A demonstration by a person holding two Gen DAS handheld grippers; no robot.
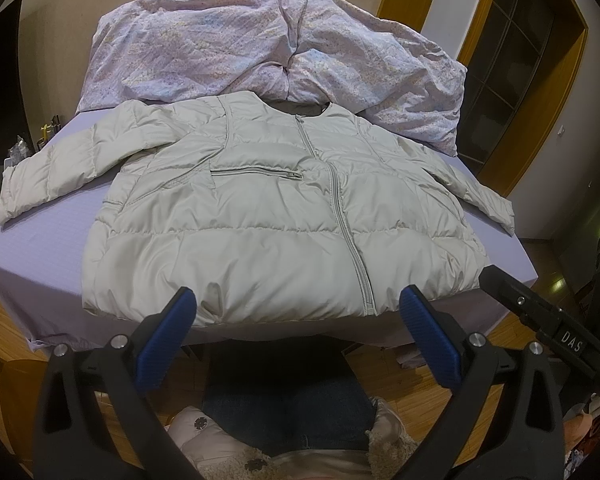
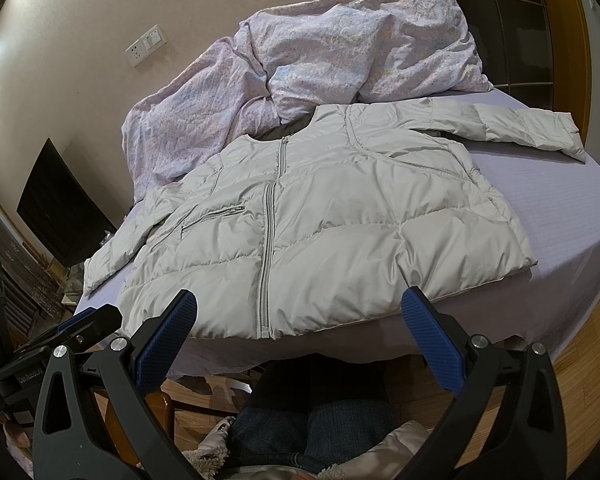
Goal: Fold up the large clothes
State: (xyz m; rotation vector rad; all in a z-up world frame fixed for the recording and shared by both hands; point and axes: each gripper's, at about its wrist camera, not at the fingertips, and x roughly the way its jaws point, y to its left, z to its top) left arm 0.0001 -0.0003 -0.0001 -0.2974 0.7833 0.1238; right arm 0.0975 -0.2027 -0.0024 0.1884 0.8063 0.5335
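A pale grey puffer jacket (image 1: 260,208) lies flat and zipped, front up, on the lilac bed (image 1: 40,256), both sleeves spread outward. It also shows in the right wrist view (image 2: 320,232). My left gripper (image 1: 298,300) is open and empty, held just short of the jacket's hem near the bed's front edge. My right gripper (image 2: 298,300) is open and empty, also just before the hem. The right gripper's body shows at the right of the left wrist view (image 1: 540,320).
A crumpled floral duvet (image 1: 268,48) is piled at the back of the bed, touching the jacket's collar. The person's legs and coat (image 1: 292,420) are below the grippers. Wooden floor (image 2: 580,360) surrounds the bed. A dark cabinet (image 2: 60,208) stands at the left.
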